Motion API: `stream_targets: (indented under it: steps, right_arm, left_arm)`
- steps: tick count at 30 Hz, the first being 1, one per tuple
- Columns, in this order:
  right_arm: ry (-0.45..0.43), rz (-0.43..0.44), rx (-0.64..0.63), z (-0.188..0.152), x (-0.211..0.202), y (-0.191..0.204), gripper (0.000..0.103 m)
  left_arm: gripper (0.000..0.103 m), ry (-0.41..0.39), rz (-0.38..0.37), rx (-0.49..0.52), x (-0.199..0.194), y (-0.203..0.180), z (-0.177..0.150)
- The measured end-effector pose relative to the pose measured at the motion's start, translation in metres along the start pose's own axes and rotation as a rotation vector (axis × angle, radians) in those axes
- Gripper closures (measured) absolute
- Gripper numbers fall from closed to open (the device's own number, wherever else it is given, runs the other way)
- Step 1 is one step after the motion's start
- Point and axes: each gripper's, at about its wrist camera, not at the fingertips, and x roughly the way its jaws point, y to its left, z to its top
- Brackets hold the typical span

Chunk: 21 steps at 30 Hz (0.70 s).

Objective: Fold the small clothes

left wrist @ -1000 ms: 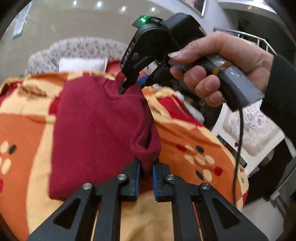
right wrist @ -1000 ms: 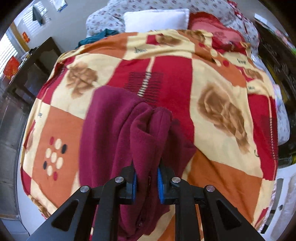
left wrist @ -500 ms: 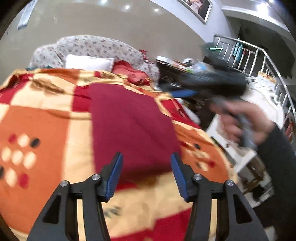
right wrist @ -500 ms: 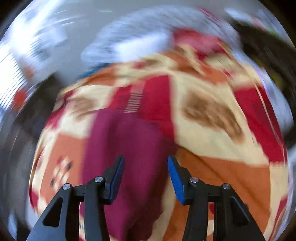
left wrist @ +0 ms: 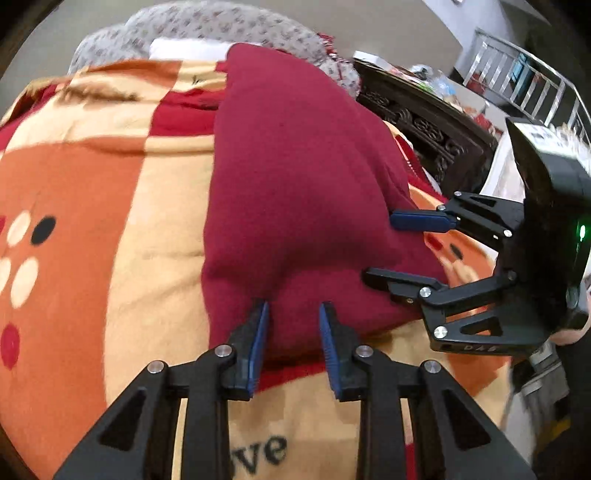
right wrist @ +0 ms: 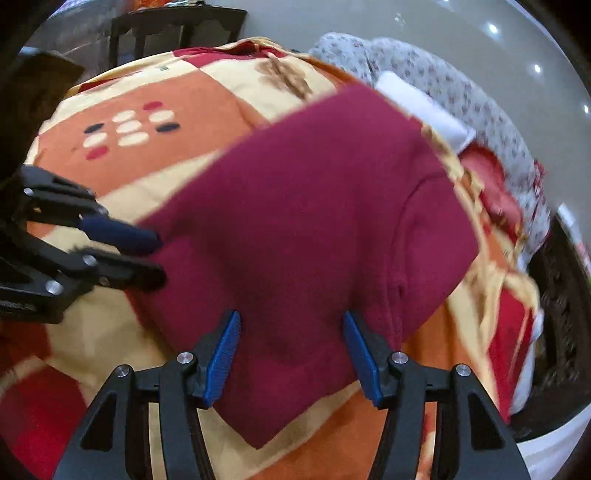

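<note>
A folded dark red fleece garment (left wrist: 295, 177) lies flat on the patterned blanket (left wrist: 110, 177); it also shows in the right wrist view (right wrist: 314, 206). My left gripper (left wrist: 293, 310) is open, its tips at the garment's near edge, holding nothing. My right gripper (right wrist: 291, 321) is open over the garment's near edge, empty. The right gripper also appears in the left wrist view (left wrist: 380, 247) at the garment's right side, and the left gripper in the right wrist view (right wrist: 155, 254) at the garment's left edge.
The orange, red and cream blanket covers a bed. A white pillow (left wrist: 184, 50) and a floral headboard (left wrist: 221, 26) are at the far end. A dark carved cabinet (left wrist: 424, 118) stands beside the bed, and a dark wooden chair (right wrist: 173, 26) beyond it.
Both grippers let go of the garment and opened. The garment now lies flat and folded on the blanket. Both grippers then came back down to its edges.
</note>
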Motion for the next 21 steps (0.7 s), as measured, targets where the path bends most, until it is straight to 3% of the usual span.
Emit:
stream_targets:
  steps: [4,6,7,9,10,12,14,16,18,21]
  right_arm:
    - [-0.083,0.053,0.09,-0.016,0.001,-0.012,0.04]
    - [-0.108,0.064,0.113,-0.019,-0.001,-0.015,0.04]
    - [-0.116,0.065,0.116,-0.018,-0.005,-0.015,0.04]
    - [-0.14,0.089,0.127,-0.016,-0.017,-0.011,0.039]
    - [-0.152,0.1,0.135,-0.011,-0.024,-0.008,0.039]
    - [-0.169,0.109,0.146,-0.007,-0.034,-0.01,0.039]
    - [-0.186,0.115,0.169,-0.002,-0.044,-0.014,0.039]
    - [-0.207,0.122,0.185,0.002,-0.054,-0.018,0.039]
    - [-0.245,0.088,0.186,0.009,-0.067,-0.021,0.039]
    - [-0.285,0.062,0.192,0.021,-0.073,-0.029,0.038]
  left_arm:
    - [0.076,-0.027,-0.067,-0.046,-0.016,0.01,0.007]
    - [0.075,-0.098,-0.07,-0.042,-0.041,0.009,0.019]
    - [0.072,-0.147,-0.067,-0.021,-0.053,0.007,0.031]
    - [0.055,-0.2,-0.061,0.023,-0.06,0.003,0.061]
    - [0.055,-0.211,-0.058,0.047,-0.057,0.0,0.082]
    - [0.055,-0.197,-0.062,0.075,-0.04,-0.002,0.117]
    - [0.055,-0.175,-0.015,0.101,-0.014,0.0,0.149]
    - [0.055,-0.143,0.041,0.049,0.011,0.013,0.171]
    - [0.055,-0.113,0.001,-0.022,0.027,0.025,0.18]
    - [0.055,-0.064,-0.017,-0.041,0.048,0.026,0.178]
